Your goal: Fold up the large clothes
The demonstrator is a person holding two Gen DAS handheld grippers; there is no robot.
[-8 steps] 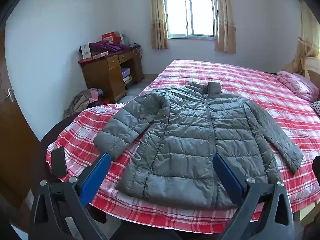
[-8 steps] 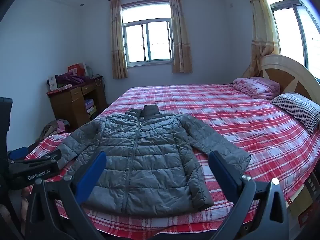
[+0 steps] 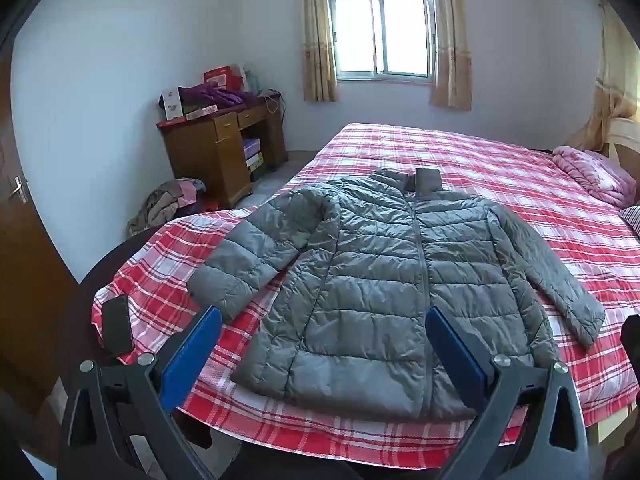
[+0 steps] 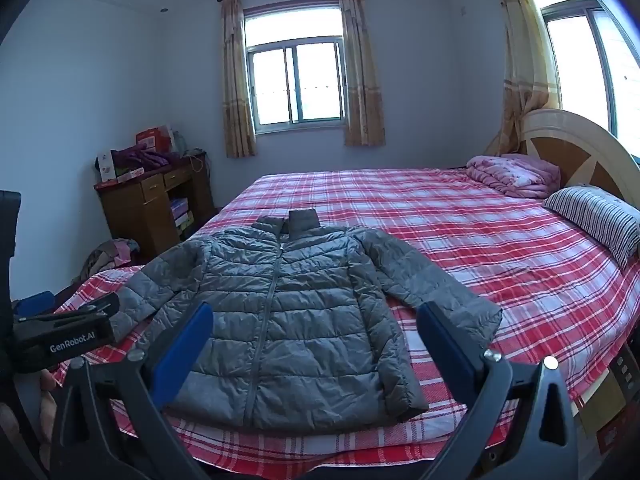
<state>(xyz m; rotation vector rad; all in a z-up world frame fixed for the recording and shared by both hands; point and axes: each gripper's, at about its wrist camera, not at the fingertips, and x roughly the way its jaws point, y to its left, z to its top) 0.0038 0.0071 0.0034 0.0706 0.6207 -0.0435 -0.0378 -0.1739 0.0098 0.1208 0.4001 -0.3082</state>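
Note:
A grey quilted puffer jacket (image 3: 384, 288) lies flat, front up and zipped, on the red plaid bed (image 3: 500, 160), with its hem at the near edge and both sleeves spread out. It also shows in the right wrist view (image 4: 288, 320). My left gripper (image 3: 322, 328) is open and empty, held above the jacket's hem on the left side. My right gripper (image 4: 314, 324) is open and empty, held above the hem on the right side. Neither gripper touches the jacket.
A dark phone (image 3: 117, 324) lies on the bed's near left corner. A wooden desk (image 3: 224, 148) with boxes stands at the left wall, with a clothes pile (image 3: 168, 204) on the floor. A pink quilt (image 4: 516, 174) and a striped pillow (image 4: 596, 216) lie by the headboard.

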